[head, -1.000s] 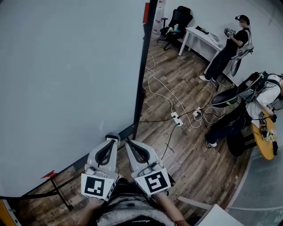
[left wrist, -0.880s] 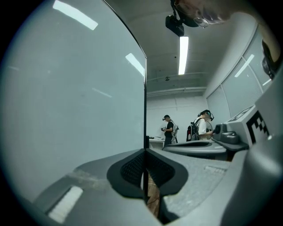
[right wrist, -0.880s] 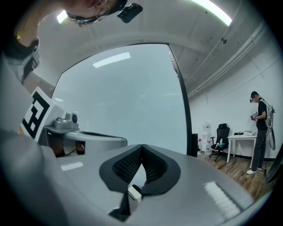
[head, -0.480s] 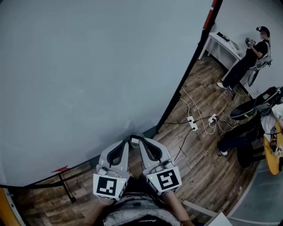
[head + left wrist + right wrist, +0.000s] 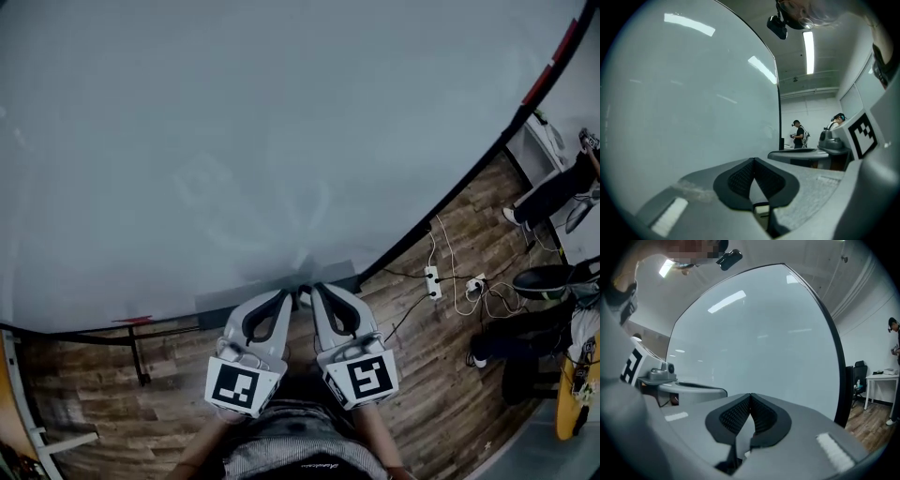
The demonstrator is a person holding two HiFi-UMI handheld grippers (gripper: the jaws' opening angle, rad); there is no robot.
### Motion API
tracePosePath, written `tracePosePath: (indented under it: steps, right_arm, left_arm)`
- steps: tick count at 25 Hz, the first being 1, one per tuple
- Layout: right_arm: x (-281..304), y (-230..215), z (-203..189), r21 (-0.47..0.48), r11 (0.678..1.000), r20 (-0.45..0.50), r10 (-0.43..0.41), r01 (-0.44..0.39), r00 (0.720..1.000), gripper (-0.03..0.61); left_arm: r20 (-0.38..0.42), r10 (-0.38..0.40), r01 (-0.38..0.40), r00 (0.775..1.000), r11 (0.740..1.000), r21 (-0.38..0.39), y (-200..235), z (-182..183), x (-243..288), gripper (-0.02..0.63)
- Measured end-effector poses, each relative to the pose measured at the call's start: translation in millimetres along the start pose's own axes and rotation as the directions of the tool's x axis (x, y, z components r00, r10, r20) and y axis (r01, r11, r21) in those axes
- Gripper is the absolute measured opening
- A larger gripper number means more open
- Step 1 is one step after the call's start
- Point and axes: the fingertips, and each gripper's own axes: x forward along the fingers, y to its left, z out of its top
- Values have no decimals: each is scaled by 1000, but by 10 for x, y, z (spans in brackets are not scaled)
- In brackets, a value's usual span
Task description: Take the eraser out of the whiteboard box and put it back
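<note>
Head view: left gripper (image 5: pixel 287 296) and right gripper (image 5: pixel 315 291) lie side by side. The grey whiteboard box (image 5: pixel 217 304) is just beyond their fingertips, and the eraser cannot be made out. Left gripper view: jaws together, empty. Right gripper view: jaws together, empty — whiteboard (image 5: pixel 764 343) just ahead.

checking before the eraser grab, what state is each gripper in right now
Left gripper: closed, tips together, holding nothing.
Right gripper: closed, tips together, holding nothing.
</note>
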Motion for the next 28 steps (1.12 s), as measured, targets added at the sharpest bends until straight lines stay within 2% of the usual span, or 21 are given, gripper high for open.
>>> tracePosePath:
  steps: [5, 10, 13, 16, 28]
  right_arm:
    - [23, -75, 29, -33, 996, -19, 82, -82, 996, 2]
    - [51, -96, 1, -37, 988, -29, 147, -148, 989, 2]
    - [27, -144, -61, -28, 987, -44, 159, -160, 986, 2]
    - [33, -149, -115, -15, 985, -55, 173, -174, 983, 2]
    - [47, -189, -554, 0, 985, -172, 168, -170, 971, 2]
  left_arm:
    - [20, 69, -68, 997, 997, -37, -53, 67, 13, 2]
    - [3, 126, -126, 992, 991, -49, -74, 19, 45, 2]
    - [16, 135, -134, 991, 989, -61, -102, 4, 74, 2]
    - [30, 139, -138, 990, 990, -34, -88, 3, 56, 2]
    - [-35, 153, -154, 988, 987, -40, -58, -253, 43, 2]
